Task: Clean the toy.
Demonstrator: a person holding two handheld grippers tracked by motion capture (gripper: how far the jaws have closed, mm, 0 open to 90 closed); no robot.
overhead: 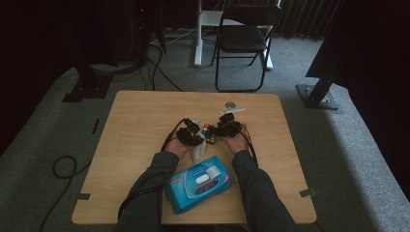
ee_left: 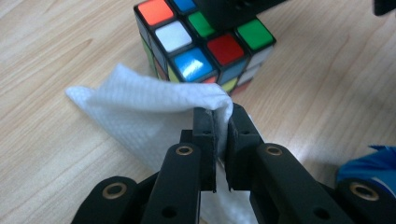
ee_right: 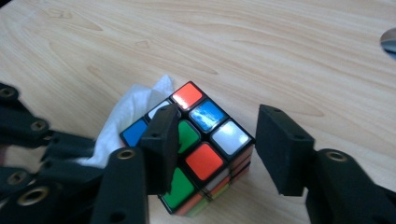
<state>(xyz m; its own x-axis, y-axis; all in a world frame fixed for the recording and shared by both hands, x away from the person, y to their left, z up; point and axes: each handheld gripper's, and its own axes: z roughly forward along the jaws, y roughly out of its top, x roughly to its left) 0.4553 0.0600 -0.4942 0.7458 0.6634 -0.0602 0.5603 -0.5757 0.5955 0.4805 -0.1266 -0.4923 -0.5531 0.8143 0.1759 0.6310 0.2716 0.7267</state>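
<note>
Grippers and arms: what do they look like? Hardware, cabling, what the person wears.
Both the left gripper and the right gripper are matte black, with flat rectangular jaw blocks on linkage arms pinned by brass-coloured rivets. In the high view a black cable loops back from each along the forearm. The person wears dark grey-green long sleeves reaching the wrists. No markings are legible.

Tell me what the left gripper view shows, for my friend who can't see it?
The left gripper pinches a white wipe between its two black jaws, right beside a scrambled puzzle cube on a light wooden table. Another dark gripper part hangs over the cube's far top edge, and a bit of blue packet peeks in at the right.
</note>
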